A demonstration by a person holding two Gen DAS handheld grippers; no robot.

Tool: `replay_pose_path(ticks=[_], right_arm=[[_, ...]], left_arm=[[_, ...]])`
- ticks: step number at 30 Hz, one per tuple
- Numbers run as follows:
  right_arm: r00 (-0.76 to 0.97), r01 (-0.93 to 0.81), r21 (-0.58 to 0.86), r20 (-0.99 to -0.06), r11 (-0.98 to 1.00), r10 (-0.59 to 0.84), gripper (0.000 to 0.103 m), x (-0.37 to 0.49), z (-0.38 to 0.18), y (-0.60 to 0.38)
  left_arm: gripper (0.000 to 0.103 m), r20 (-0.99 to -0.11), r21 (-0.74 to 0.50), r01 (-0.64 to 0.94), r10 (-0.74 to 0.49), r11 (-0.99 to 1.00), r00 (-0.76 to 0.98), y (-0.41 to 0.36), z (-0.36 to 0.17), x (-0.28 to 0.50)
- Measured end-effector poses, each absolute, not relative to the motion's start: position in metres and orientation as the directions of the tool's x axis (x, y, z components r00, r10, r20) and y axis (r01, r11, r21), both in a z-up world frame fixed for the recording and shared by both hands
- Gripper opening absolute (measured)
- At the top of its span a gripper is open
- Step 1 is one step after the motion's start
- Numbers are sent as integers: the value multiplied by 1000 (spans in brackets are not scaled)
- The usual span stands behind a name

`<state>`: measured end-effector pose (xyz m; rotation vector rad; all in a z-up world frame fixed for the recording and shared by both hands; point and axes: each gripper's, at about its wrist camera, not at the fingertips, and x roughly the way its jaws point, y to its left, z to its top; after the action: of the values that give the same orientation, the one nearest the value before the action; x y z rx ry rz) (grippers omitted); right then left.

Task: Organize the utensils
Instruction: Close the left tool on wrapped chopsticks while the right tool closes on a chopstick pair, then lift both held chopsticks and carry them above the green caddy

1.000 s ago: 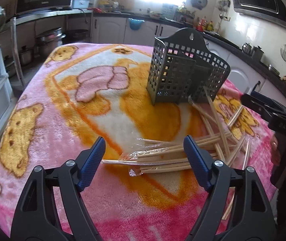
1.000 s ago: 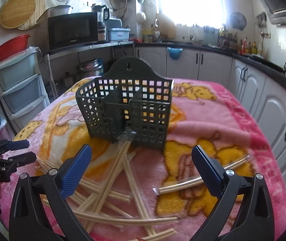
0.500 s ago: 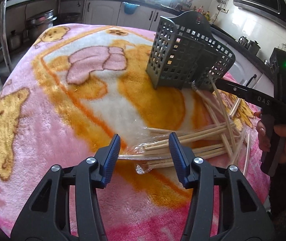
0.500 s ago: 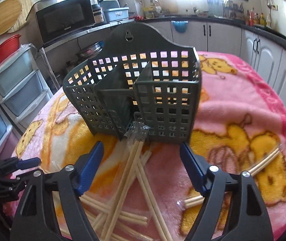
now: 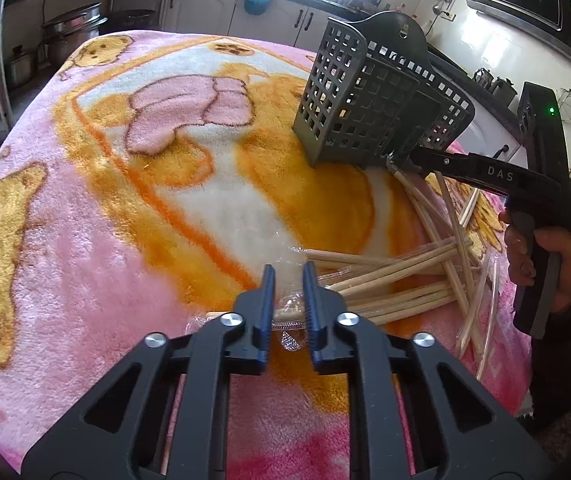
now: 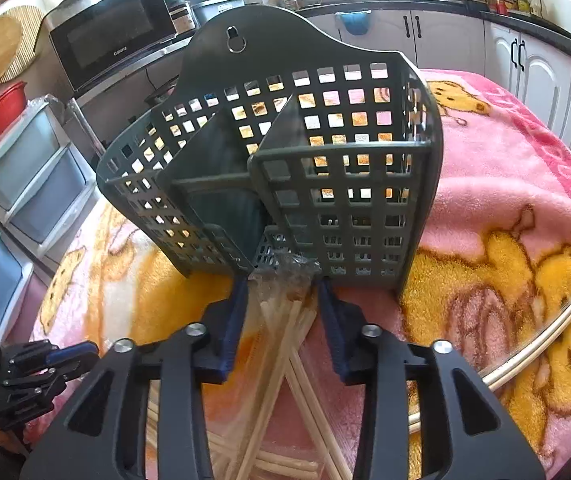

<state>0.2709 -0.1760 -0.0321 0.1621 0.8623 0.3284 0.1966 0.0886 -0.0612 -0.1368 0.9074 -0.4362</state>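
Left gripper [image 5: 288, 280] astride wrapped chopsticks [image 5: 389, 276]

In the left wrist view, the left gripper [image 5: 288, 276] covers the near ends of the wrapped chopsticks [image 5: 385, 284], so contact with its fingers cannot be told. The right gripper's [image 5: 395, 160] tips vanish behind the utensil caddy [image 5: 369, 116]. In the right wrist view, the crinkled wrapper [image 6: 285, 276] between the right gripper's fingers [image 6: 233, 320] blurs the chopstick tips. The bottom edge cuts off both gripper bodies. The lower parts of the caddy's compartments are in shadow.
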Motion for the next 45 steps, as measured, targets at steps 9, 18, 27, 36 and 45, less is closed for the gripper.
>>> replay_pose_path(ticks=[9, 18, 27, 36, 45], right_arm=[[639, -297, 277, -654, 914, 406, 12, 258, -11, -171], [732, -331, 255, -538, 909, 418, 11, 236, 37, -178], [811, -334, 218, -430, 917, 397, 9, 215, 78, -198], [844, -337, 221, -360, 915, 398, 6, 204, 105, -215], [885, -324, 204, -280, 924, 372, 6, 194, 138, -228]], left_arm=[[0, -668, -287, 317, -426, 904, 609, 88, -36, 181], [0, -552, -259, 380, -459, 888, 696, 67, 28, 176], [0, -474, -246, 441, -504, 863, 722, 36, 72, 180], [0, -434, -220, 491, -535, 843, 724, 13, 102, 182], [0, -378, -172, 540, -561, 824, 736, -2, 143, 187]])
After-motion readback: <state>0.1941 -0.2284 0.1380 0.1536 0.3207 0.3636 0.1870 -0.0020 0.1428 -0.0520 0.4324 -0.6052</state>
